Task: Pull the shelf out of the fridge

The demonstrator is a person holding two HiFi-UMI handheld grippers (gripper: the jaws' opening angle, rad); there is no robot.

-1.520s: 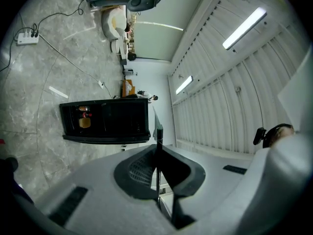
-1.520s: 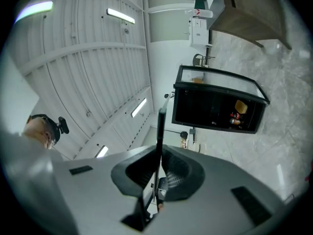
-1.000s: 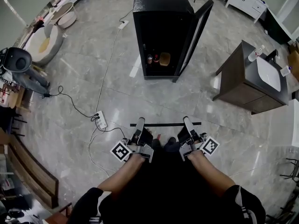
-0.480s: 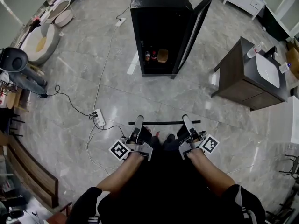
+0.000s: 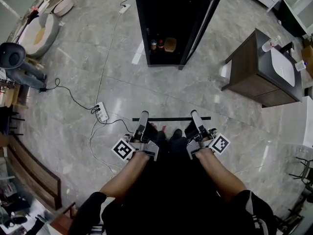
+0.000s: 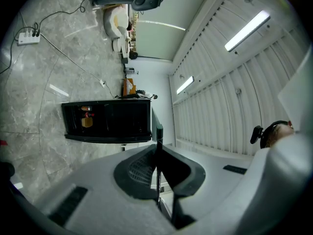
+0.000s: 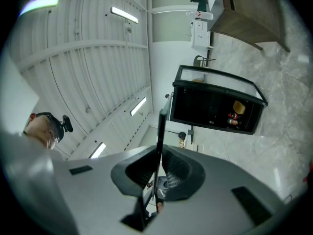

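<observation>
Shelf, slim black bar seen from above: long axis left-to-right; left claw and right claw both pinching it.

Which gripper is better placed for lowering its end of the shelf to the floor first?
Right gripper, probably: both clamp the shelf, but a power strip and cable lie beside the left gripper.

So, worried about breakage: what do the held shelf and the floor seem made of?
The shelf is a thin, rigid, dark slab seen edge-on: tinted glass or plastic, cannot tell. The floor looks like polished grey stone or marble-look tile: veining, joint lines, glossy reflections.
</observation>
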